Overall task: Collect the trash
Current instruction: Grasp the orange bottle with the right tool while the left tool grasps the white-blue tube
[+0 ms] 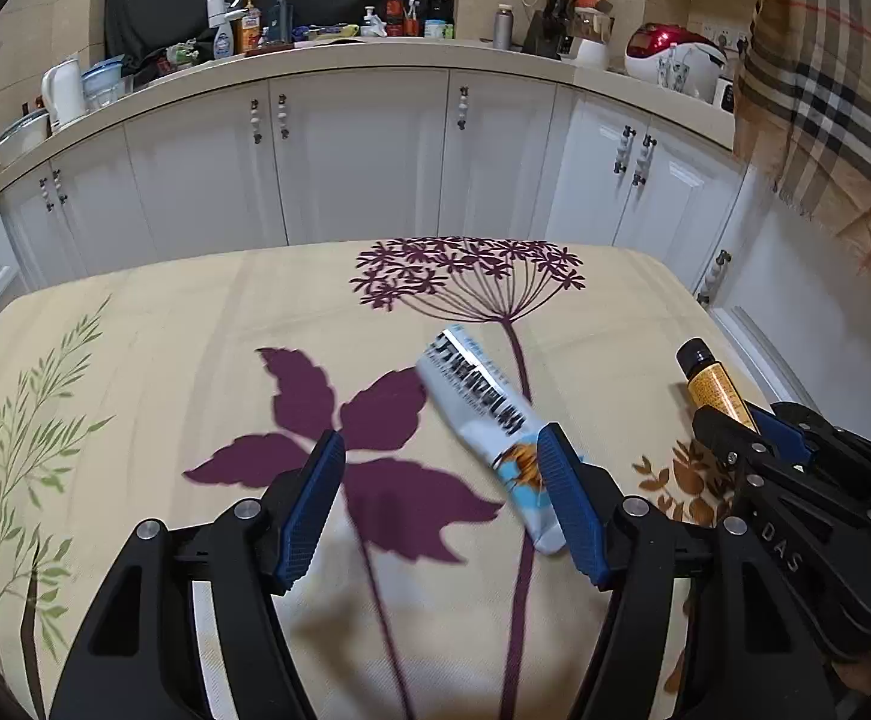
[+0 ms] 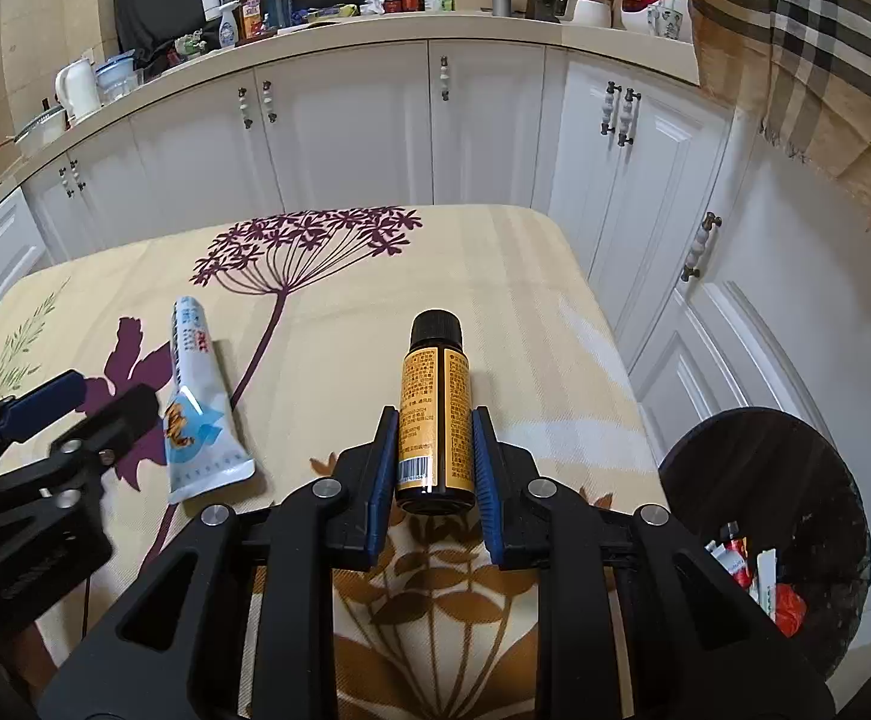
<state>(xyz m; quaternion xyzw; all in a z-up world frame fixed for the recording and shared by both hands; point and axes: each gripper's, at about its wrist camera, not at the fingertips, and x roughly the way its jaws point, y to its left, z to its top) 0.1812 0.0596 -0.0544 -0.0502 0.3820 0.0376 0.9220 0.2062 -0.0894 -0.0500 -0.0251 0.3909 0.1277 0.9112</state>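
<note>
Right gripper (image 2: 435, 450) jaws clamped on amber bottle (image 2: 435, 414), not binned yet; left gripper (image 1: 441, 486) jaws apart near tube (image 2: 201, 402) on worktop (image 2: 525, 312); bin (image 2: 765, 516) partly filled.

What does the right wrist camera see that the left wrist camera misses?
Only the right wrist view shows the black trash bin beside the table, with litter inside.

Only the left wrist view shows the green leafy print on the tablecloth clearly.

Both show the white tube lying on the cloth, and the right claw closed around the small yellow bottle.
</note>
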